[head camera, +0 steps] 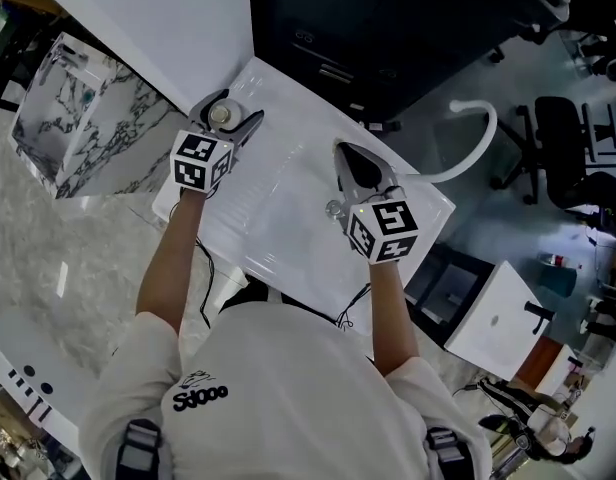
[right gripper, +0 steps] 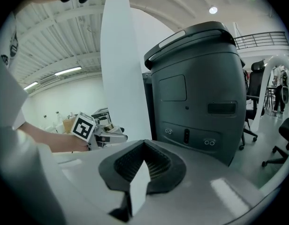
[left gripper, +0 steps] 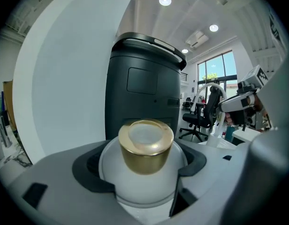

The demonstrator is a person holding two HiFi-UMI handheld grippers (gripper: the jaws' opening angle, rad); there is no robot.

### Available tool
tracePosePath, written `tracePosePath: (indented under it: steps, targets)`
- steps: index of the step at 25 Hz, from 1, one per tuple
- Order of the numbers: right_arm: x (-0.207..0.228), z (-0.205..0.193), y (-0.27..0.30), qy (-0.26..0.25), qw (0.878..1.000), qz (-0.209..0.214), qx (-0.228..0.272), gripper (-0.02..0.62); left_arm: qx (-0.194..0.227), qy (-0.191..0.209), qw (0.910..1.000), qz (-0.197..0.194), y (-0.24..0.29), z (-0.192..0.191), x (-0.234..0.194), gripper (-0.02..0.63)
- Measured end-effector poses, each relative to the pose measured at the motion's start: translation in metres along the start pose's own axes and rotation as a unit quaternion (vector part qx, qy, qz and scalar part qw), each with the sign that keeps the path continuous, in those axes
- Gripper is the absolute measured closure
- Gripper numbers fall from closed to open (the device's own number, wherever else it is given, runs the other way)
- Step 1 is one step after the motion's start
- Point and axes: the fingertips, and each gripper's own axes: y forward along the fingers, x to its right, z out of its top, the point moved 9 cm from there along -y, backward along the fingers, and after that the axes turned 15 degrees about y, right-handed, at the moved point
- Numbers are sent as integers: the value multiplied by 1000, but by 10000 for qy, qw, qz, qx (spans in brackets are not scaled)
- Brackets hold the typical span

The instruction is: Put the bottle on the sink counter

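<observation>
1. A person in a white shirt leans over a white sink worktop (head camera: 288,218) with a two-jaw gripper in each hand. A dark grey machine (head camera: 388,28) stands just beyond the worktop's far edge.
2. The left gripper (head camera: 226,117) is at the worktop's far-left corner. Its jaws are clamped on either side of the bottle (left gripper: 144,149), a white, round-shouldered vessel with a gold cap.
3. The bottle stands upright between those jaws, over the worktop's far-left corner. Whether its base touches the surface cannot be told.
4. The right gripper (head camera: 344,153) is held above the middle of the worktop, toward its far edge and well apart from the bottle. Its jaws are pressed together at the tips with nothing between them.
5. From the right gripper view, the left gripper and its load show across the worktop to the left, with the person's forearm reaching in behind them.
6. A marble-patterned panel (head camera: 98,128) lies off the worktop's left side. A curved white tube (head camera: 478,138) arcs off its far-right corner, and a black office chair (head camera: 558,138) stands on the floor beyond that.
</observation>
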Motion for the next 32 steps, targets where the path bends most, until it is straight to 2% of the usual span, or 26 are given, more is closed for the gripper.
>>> tracePosePath:
  steps: [14,21,32]
  targets:
    - [13,-12,17,153,9997,143,-141,586,-474,50,9988,137,85,-36,2,252]
    - [22,-21,20,114,9993,91,-345,586,-712,-21,9973,173,106,-52,0,252]
    - [29,-32,29,241,9982,38,-552,586,-999,75,9950,-4,129,-58,2,252]
